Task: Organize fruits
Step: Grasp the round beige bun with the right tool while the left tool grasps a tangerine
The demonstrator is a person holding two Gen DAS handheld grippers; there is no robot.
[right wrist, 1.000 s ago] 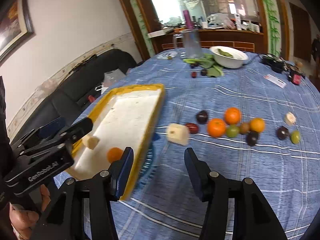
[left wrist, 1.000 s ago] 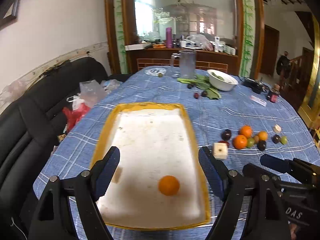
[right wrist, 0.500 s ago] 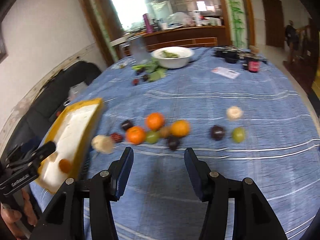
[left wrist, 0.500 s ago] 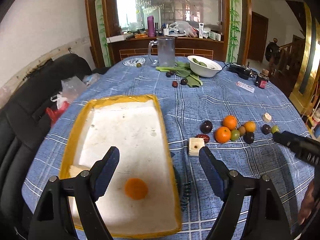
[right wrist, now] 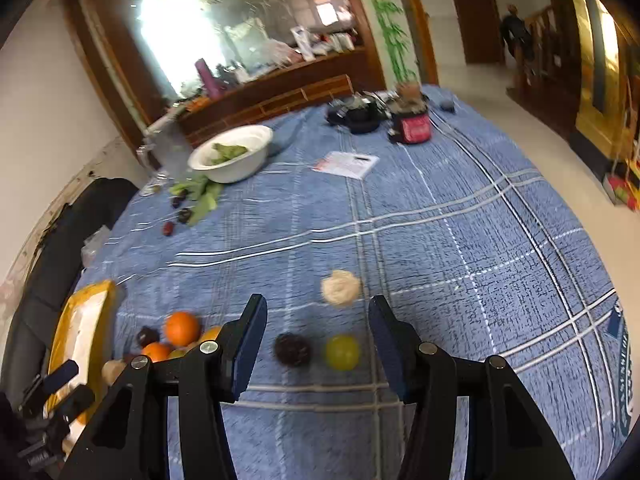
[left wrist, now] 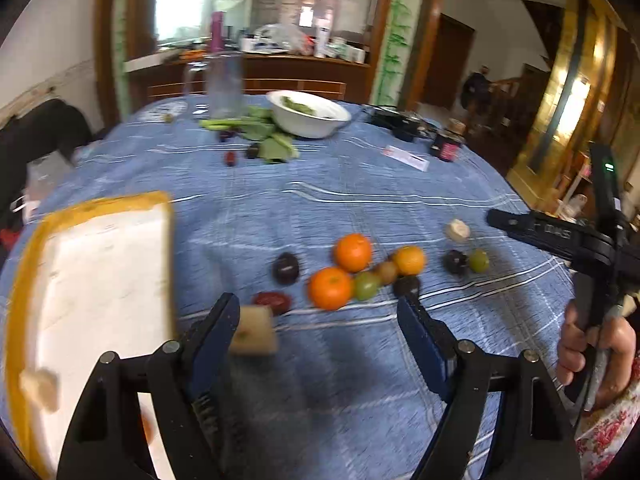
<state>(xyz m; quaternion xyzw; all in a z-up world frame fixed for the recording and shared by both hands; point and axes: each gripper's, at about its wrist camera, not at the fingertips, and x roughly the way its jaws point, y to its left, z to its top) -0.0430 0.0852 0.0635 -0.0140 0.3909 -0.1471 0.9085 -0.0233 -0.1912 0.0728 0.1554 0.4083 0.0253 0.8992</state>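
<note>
The left claw [left wrist: 316, 316] hangs over the blue checked table [left wrist: 360, 192], tilted down, its jaws spread with nothing between them; they have just been closing a little. Just inside its left finger [left wrist: 216, 336] lies a pale cut chunk of fruit [left wrist: 254, 330], apart from the pad as far as the blur lets me judge. Ahead of this claw sits a cluster: a dark red fruit [left wrist: 274, 300] nearest, a dark plum [left wrist: 286, 267] beyond it, two oranges [left wrist: 330, 287] close together, a green fruit [left wrist: 366, 285] touching the nearer one, then a brownish fruit [left wrist: 386, 272], a smaller orange [left wrist: 409, 260] and a dark fruit [left wrist: 406, 286] just ahead of the right finger tip. To the claw's left stands the yellow-rimmed tray [left wrist: 28, 264] with a white floor, and a pale piece [left wrist: 40, 388] lies in its near corner.

The right claw [right wrist: 316, 344] is also spread and empty, pointing down at the table. Between its fingers, just ahead of the tips, lie a dark plum [right wrist: 292, 349] and a green round fruit [right wrist: 341, 351] side by side, near but not touching each other. A pale round slice [right wrist: 341, 288] rests further ahead of them. Off to this claw's left is the orange cluster [right wrist: 182, 327] and the tray's far end.

Far ahead of both claws stand a white bowl [right wrist: 232, 158] of greens, loose green leaves [left wrist: 268, 140] and a clear jug [left wrist: 224, 84]. A hand [left wrist: 592, 356] at the left view's right edge grips the right claw's handle.
</note>
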